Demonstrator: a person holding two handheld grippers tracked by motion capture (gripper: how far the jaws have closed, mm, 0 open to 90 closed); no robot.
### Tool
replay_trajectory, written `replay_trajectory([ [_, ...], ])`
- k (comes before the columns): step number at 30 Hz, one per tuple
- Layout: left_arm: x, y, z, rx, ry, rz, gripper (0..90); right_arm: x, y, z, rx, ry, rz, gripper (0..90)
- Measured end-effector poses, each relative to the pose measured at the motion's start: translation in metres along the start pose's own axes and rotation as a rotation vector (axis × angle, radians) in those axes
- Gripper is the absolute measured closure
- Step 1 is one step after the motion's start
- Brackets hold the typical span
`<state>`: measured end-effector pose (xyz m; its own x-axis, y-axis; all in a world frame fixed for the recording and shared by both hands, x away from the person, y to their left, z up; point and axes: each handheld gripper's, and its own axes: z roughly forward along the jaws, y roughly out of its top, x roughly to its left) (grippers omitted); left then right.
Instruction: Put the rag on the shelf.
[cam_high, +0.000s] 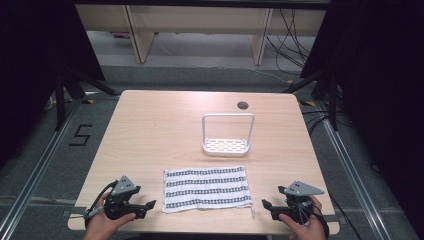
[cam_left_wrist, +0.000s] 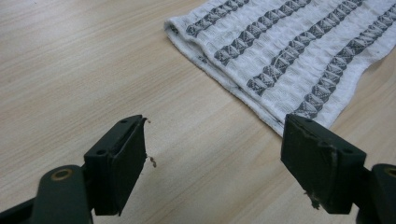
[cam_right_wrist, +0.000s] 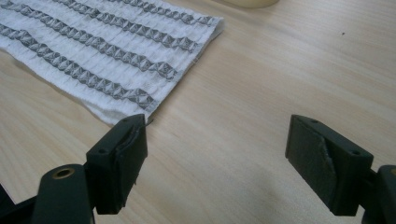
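Cloth (cam_high: 206, 189) with white ground and grey patterned stripes is lying flat near the front edge of the wooden table (cam_high: 150, 130), roughly midway between the two front corners. From the high view, a white rack (cam_high: 227, 134) with a tall loop handle and a slotted base is standing behind the cloth, toward the table's middle, and a small round hole (cam_high: 243, 105) is sitting near the back edge. A person's left hand is holding the left gripper (cam_high: 149, 205) by the front left corner, and the right hand is holding the right gripper (cam_high: 266, 205) by the front right corner; both are pointing inward at the cloth, neither touching it.

Looking along the left gripper (cam_left_wrist: 212, 156), its jaws are standing wide apart over bare wood, with a corner of the cloth (cam_left_wrist: 289, 51) lying just beyond the right-hand jaw.

Looking along the right gripper (cam_right_wrist: 215, 156), its jaws are likewise spread wide and holding nothing, the cloth (cam_right_wrist: 102, 60) ending just beyond the left-hand jaw.
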<state>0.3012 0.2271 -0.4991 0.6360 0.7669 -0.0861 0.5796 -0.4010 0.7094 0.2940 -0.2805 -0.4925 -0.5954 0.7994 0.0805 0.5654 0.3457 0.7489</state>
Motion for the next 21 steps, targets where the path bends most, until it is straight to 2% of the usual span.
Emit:
replay_trajectory([
  [2,0.000,0.000,0.000,0.000,-0.001,0.001,21.8,0.001,0.000,0.000,0.005,-0.005,0.019,21.9],
  [3,0.000,0.000,0.000,0.000,-0.001,0.001,21.8,0.000,0.000,0.000,0.004,-0.005,0.010,21.9],
  [5,0.000,0.000,0.001,-0.007,-0.001,0.001,21.8,0.002,0.000,0.000,0.007,-0.005,0.023,22.0],
  [6,0.000,0.000,0.001,-0.008,0.000,0.001,21.8,0.000,0.000,0.000,0.003,-0.005,0.006,22.0],
  [9,0.000,0.000,0.000,-0.001,0.001,0.001,21.8,0.001,0.000,-0.001,0.004,-0.011,0.008,21.9],
  [14,-0.001,0.002,-0.001,-0.019,0.004,0.001,21.9,0.002,0.001,-0.001,0.004,-0.007,0.004,22.0],
  [15,-0.001,0.002,-0.001,-0.026,0.006,0.002,21.8,0.007,0.001,-0.003,0.015,-0.014,0.047,22.0],
  [16,-0.001,0.004,-0.001,-0.034,0.002,-0.003,21.9,0.004,0.001,-0.002,-0.004,-0.004,0.009,22.0],
  [18,-0.002,0.006,-0.002,-0.036,0.008,0.007,21.9,0.007,0.001,-0.004,0.004,-0.008,0.002,22.3],
  [19,-0.003,0.008,-0.002,-0.044,-0.007,0.002,21.9,0.007,0.001,-0.003,0.002,0.008,-0.001,22.5],
  [20,-0.004,0.009,-0.001,-0.048,-0.010,0.001,21.9,0.010,0.000,-0.005,0.000,-0.006,-0.004,22.7],
  [21,-0.005,0.011,0.000,-0.058,-0.020,0.008,21.9,0.011,0.001,-0.005,0.006,0.000,-0.008,22.8],
])
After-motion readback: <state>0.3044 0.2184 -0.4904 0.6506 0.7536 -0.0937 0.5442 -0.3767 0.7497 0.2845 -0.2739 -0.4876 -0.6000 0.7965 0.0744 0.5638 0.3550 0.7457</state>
